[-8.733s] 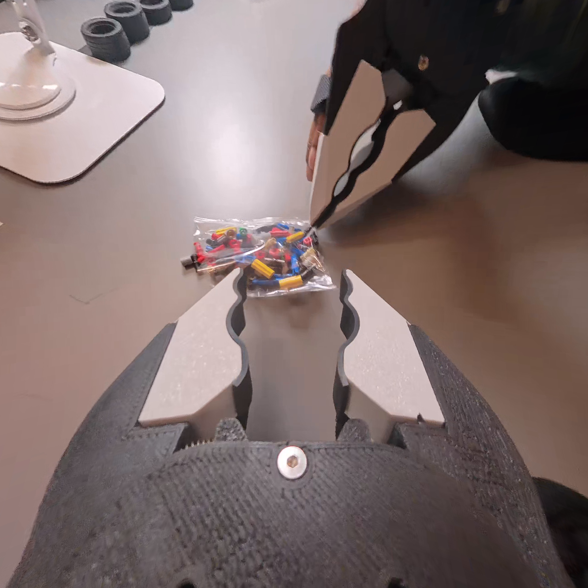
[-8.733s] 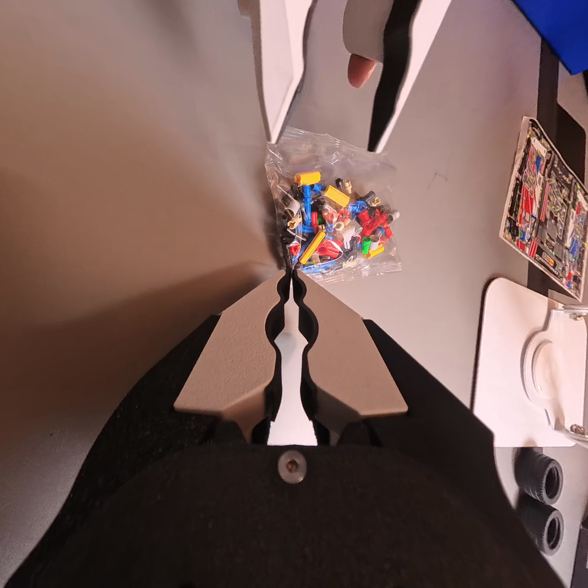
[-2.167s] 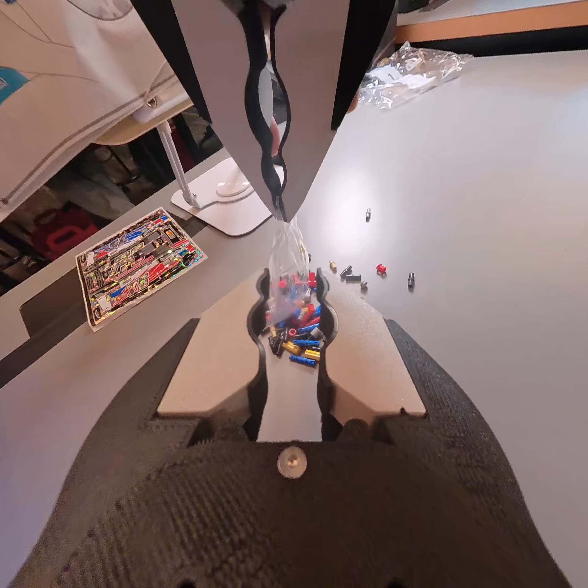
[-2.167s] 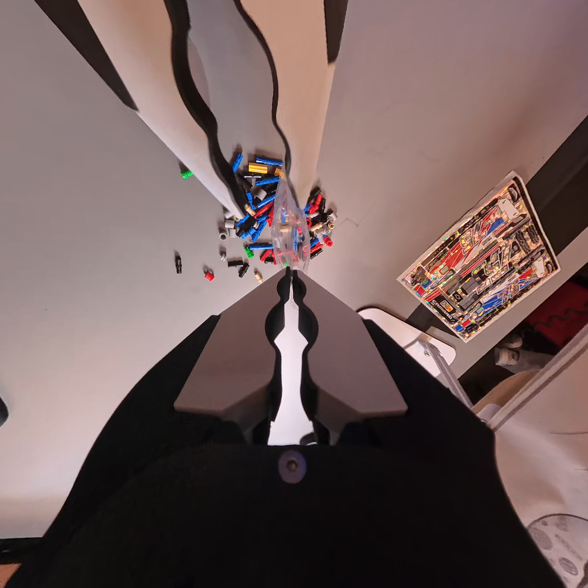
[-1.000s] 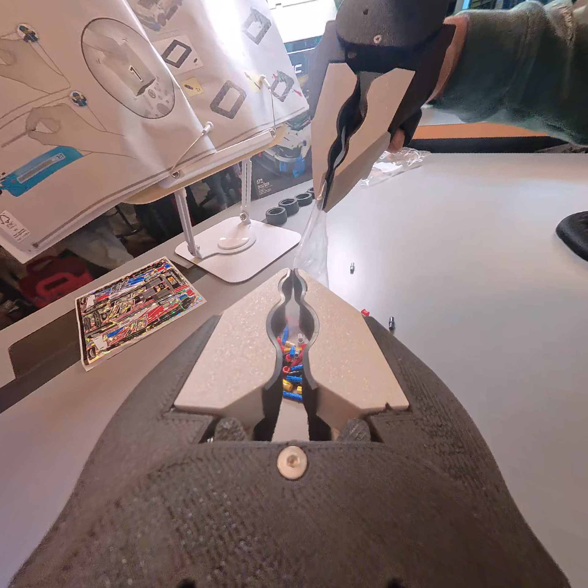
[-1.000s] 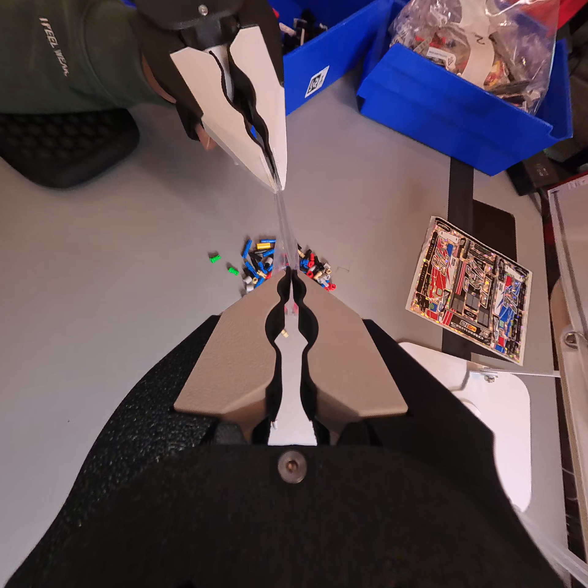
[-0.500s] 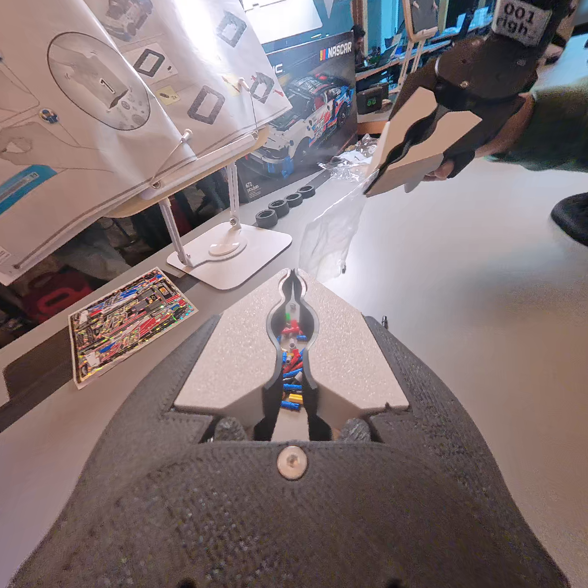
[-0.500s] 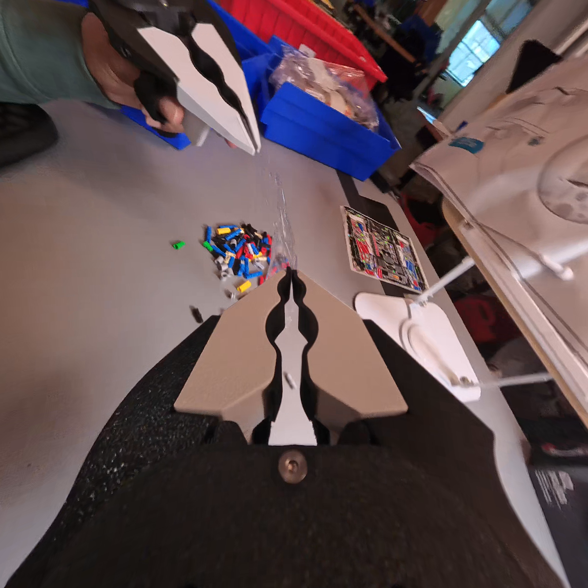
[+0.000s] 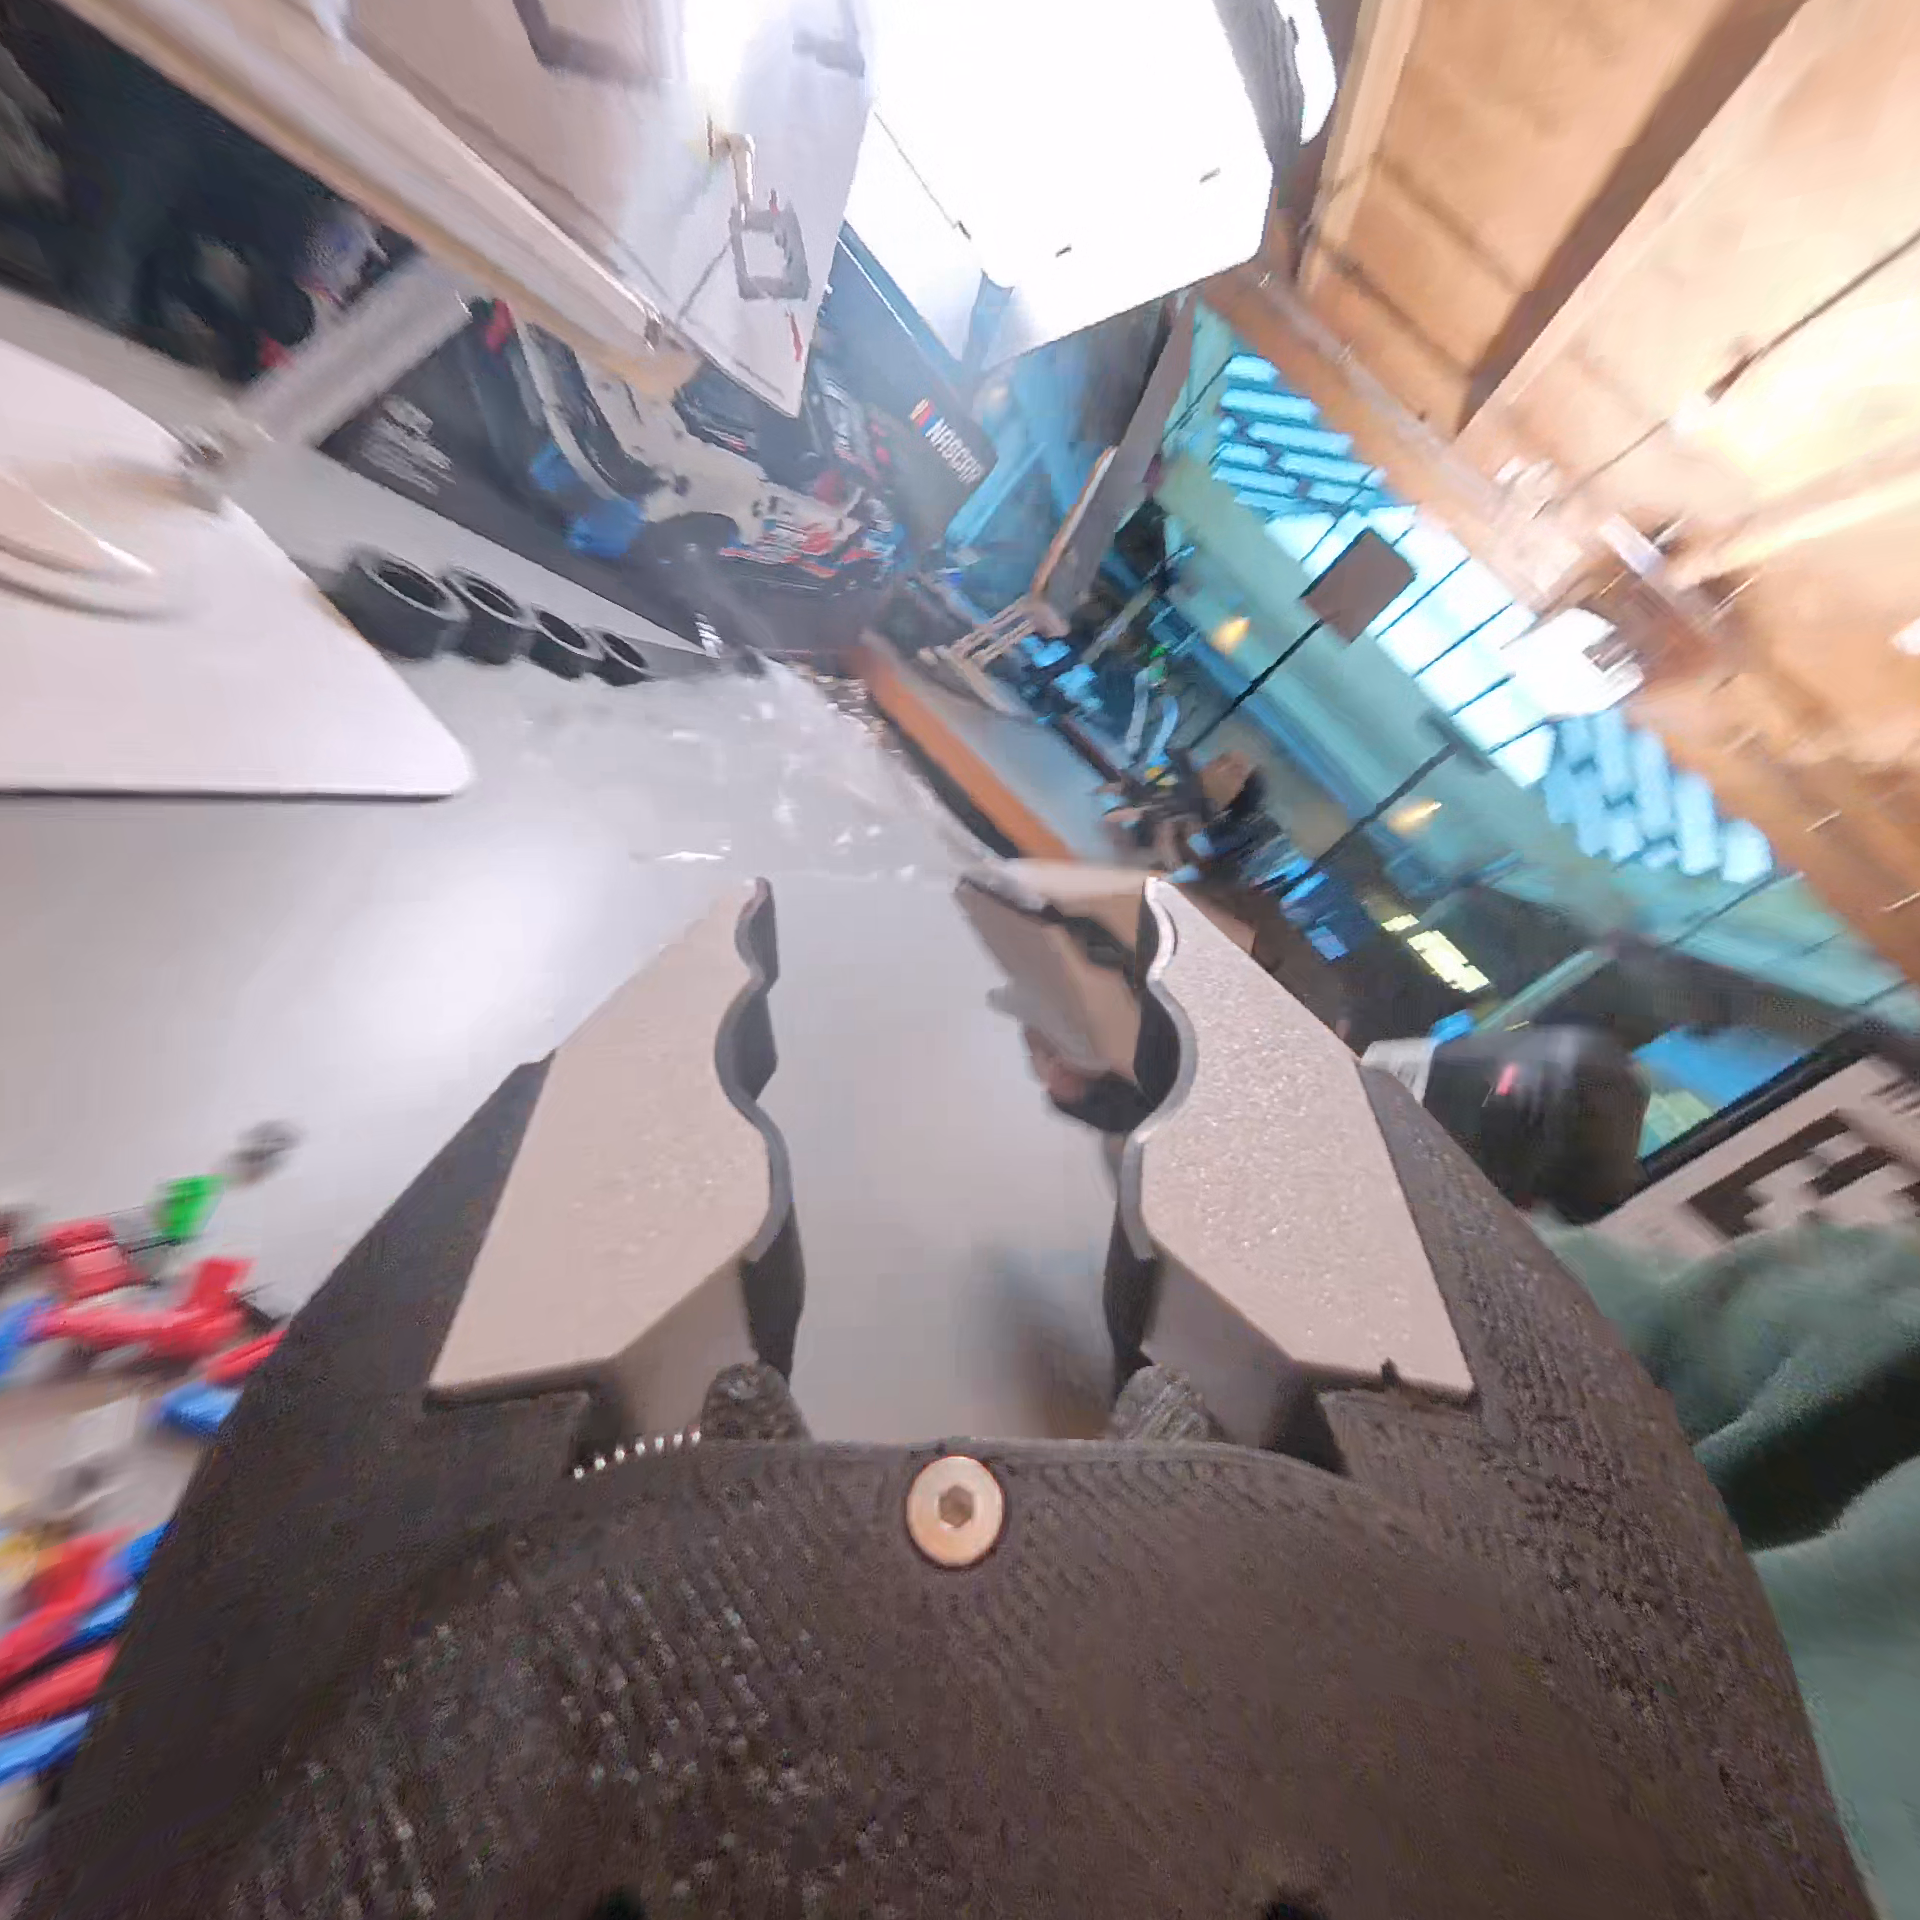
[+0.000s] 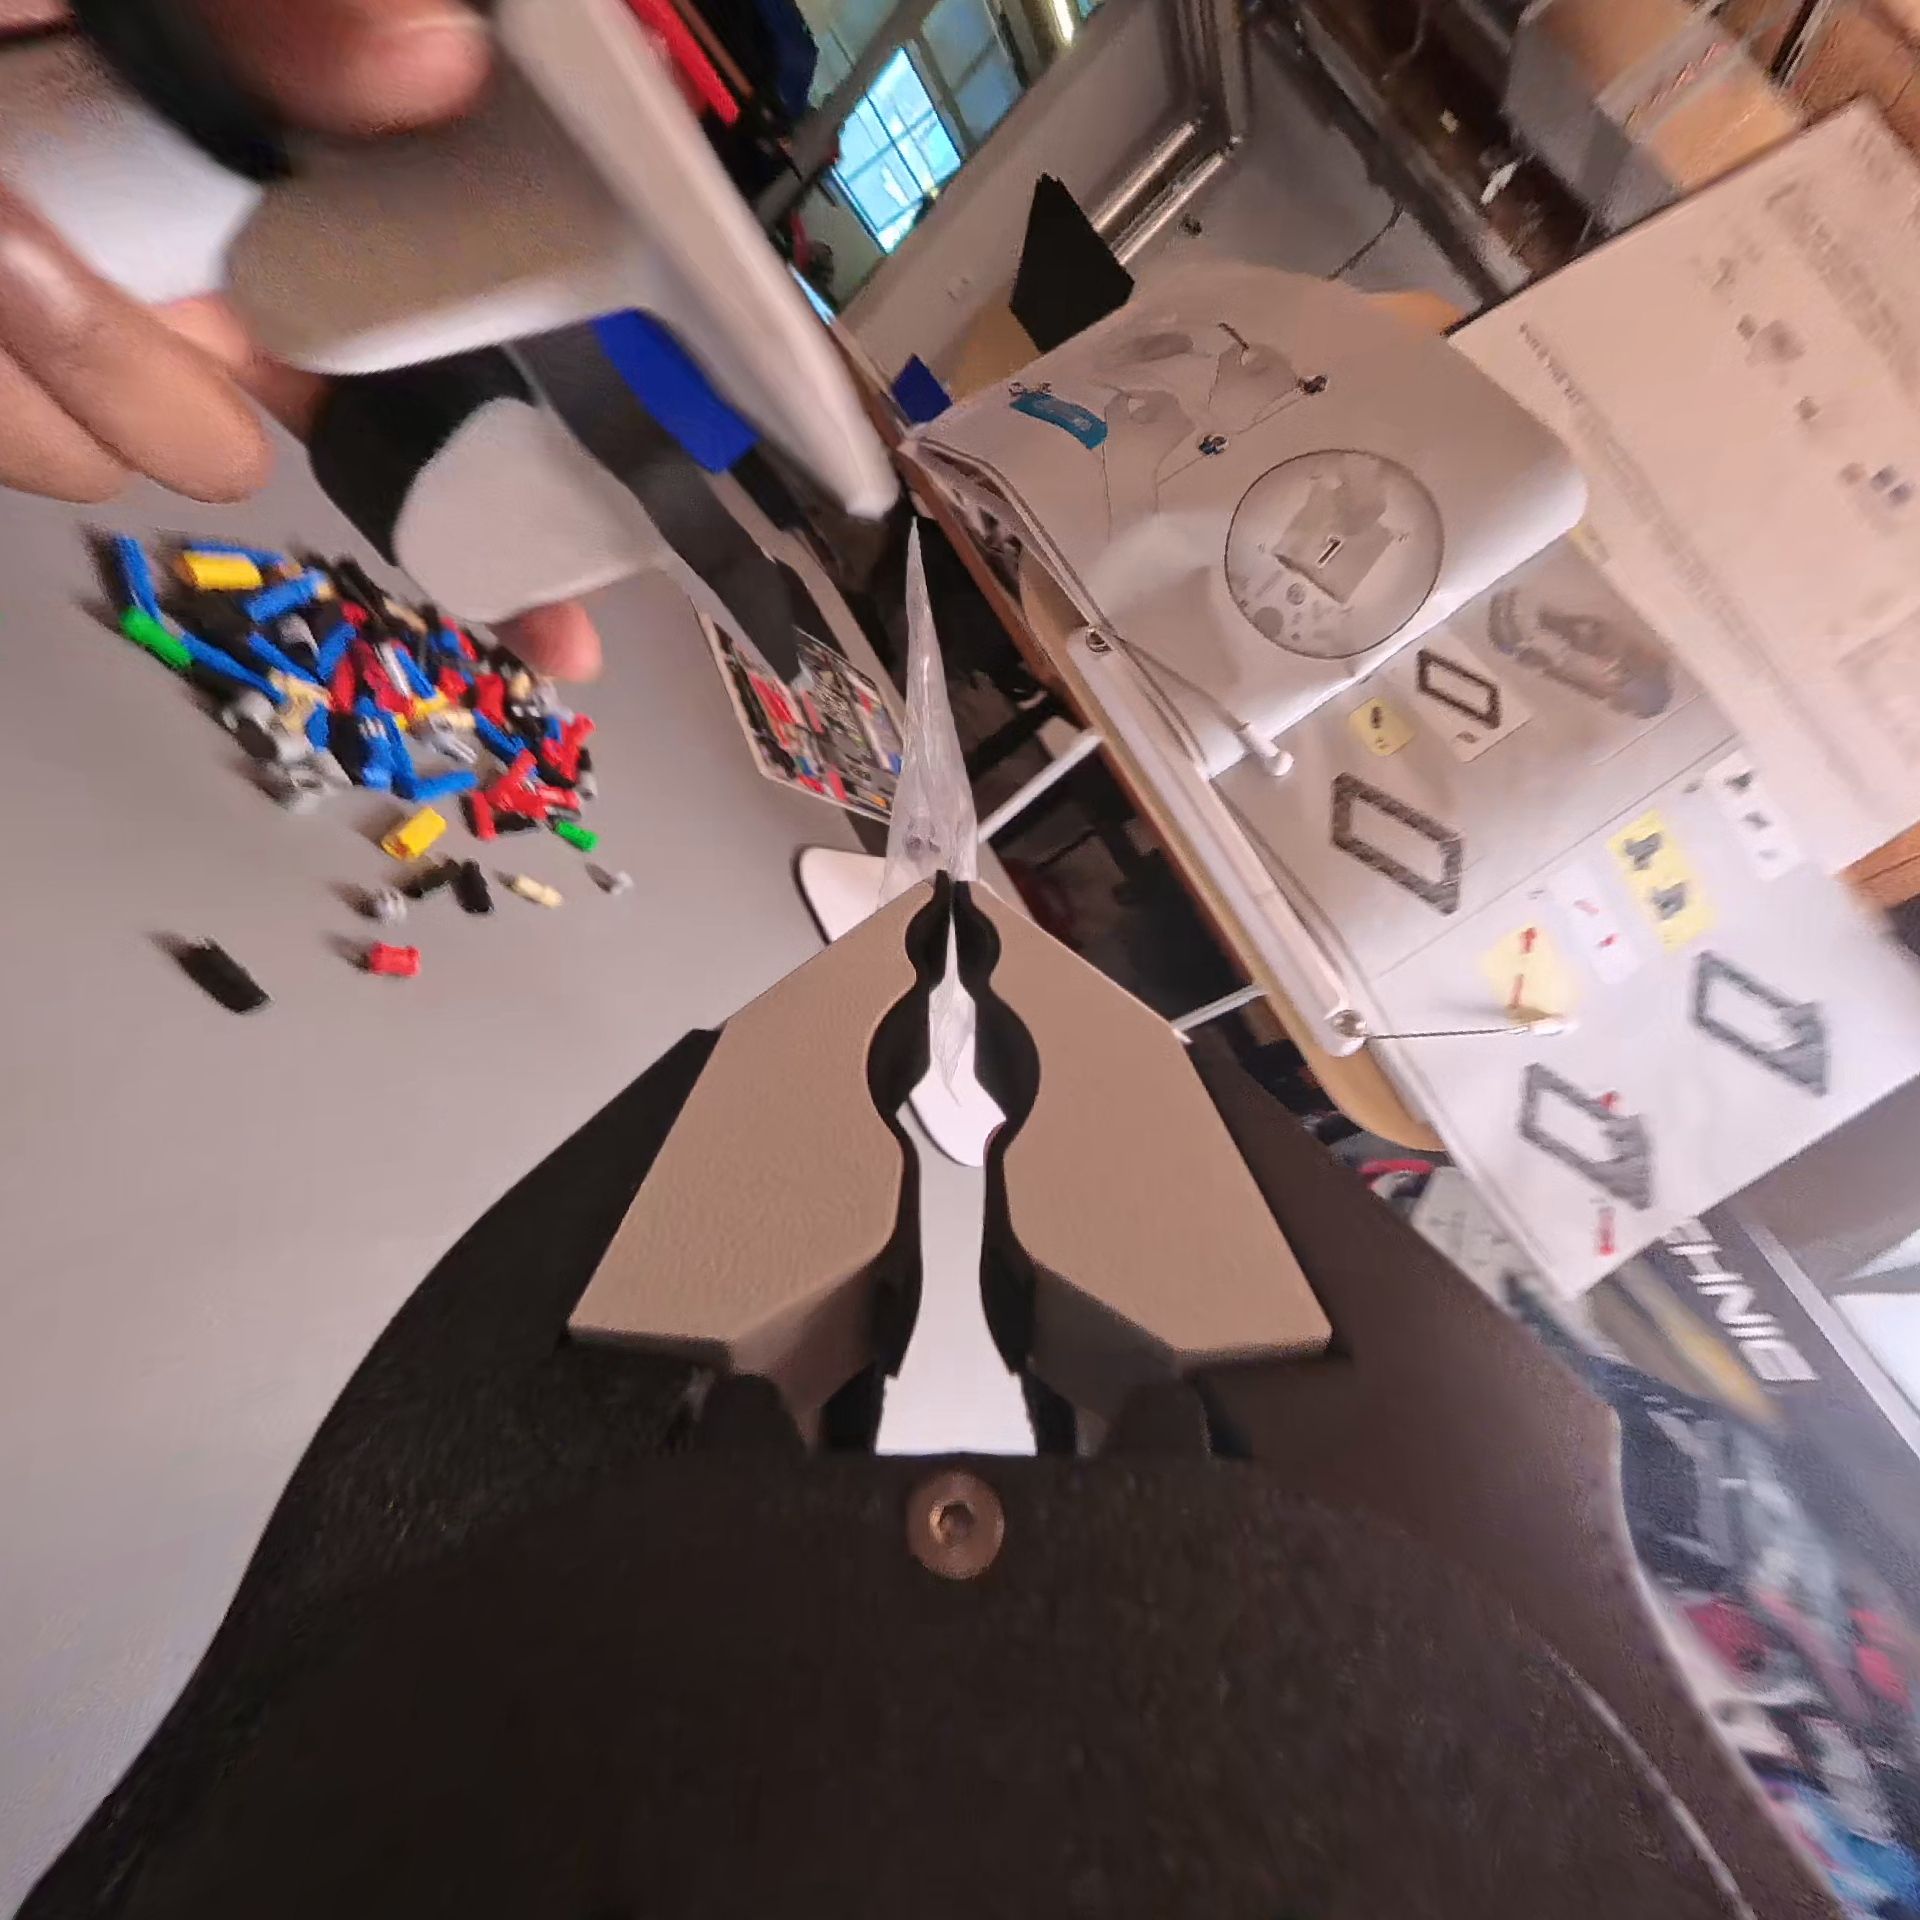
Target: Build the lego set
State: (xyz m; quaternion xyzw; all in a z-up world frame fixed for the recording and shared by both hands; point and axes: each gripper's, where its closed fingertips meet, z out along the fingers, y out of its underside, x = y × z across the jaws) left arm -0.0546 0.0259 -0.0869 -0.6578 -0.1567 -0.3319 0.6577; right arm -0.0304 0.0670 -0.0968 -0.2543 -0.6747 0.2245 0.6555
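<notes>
1. The right gripper (image 10: 951, 894) was closed on the empty clear bag (image 10: 928, 727), with a pinch of the film caught at the very tips. The bag stood as a thin sliver straight ahead of the tips, its long axis running on along the line of the fingers.
2. The left gripper (image 9: 951, 914) was spread wide and held nothing; only bare bench (image 9: 312, 935) showed between its fingers. In the right wrist view it hung up and to the left of the right gripper's tips, its nearest tip close to the top of the bag without touching it.
3. The loose lego pieces (image 10: 353, 686) lay in a heap on the bench, ahead and well to the left of the right gripper. From the left gripper they lay low and to its left, near its own body, blurred by motion.
4. The bag looked ready to be set aside, and the right gripper alone carried it.
5. The heap looked nearer the left gripper, so the first pick probably fell to it. Its fingers pointed away over the bench, so it would have to turn left and down.
6. The instruction booklet (image 10: 1558, 675) stood on its stand to the right of the right gripper, and the sticker sheet (image 10: 821, 727) lay ahead, beside the bag.
</notes>
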